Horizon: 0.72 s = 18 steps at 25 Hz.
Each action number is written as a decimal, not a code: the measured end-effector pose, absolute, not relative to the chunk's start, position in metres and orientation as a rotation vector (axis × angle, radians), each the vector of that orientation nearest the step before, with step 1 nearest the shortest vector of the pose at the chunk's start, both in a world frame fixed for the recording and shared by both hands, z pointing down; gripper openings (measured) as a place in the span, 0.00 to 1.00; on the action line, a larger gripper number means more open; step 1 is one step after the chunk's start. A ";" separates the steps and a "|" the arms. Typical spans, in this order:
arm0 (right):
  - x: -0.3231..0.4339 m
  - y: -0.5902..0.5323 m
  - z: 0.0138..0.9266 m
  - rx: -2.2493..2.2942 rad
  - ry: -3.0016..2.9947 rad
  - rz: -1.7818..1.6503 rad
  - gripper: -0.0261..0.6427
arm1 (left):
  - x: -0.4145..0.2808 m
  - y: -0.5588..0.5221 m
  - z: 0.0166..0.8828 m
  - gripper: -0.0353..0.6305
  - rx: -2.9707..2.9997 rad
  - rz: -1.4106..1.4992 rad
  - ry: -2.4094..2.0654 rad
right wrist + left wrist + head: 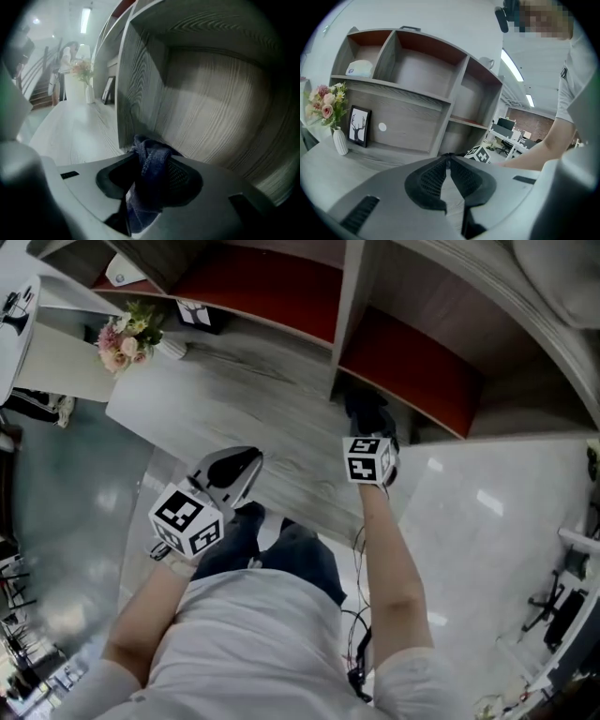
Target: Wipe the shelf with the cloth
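The grey wooden shelf unit (342,306) with red back panels stands on a grey wooden counter (234,399). My right gripper (367,416) reaches into the bottom right compartment (211,103), close to the divider. A dark blue cloth (151,176) is bunched between its jaws and leans on the right pad. The jaws stand a little apart, with a dark gap on the left side of the cloth. My left gripper (248,460) hovers over the counter's front edge, its jaws (449,157) shut and empty. The right gripper's marker cube (479,153) shows just beyond them.
A white vase of pink flowers (127,338) and a framed deer picture (359,125) stand at the counter's left. A white object (360,69) lies in the top left compartment. The person's legs (281,554) are against the counter's front. Glossy floor surrounds it.
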State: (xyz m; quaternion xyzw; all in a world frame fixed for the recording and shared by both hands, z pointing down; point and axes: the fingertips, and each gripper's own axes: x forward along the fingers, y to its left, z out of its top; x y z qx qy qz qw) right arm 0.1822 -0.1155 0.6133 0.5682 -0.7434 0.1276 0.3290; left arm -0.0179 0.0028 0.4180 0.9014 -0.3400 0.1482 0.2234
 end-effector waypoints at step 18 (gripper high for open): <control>0.168 -0.099 0.624 1.312 -1.845 0.035 0.44 | -0.035 0.028 0.446 0.08 2.374 0.335 -1.036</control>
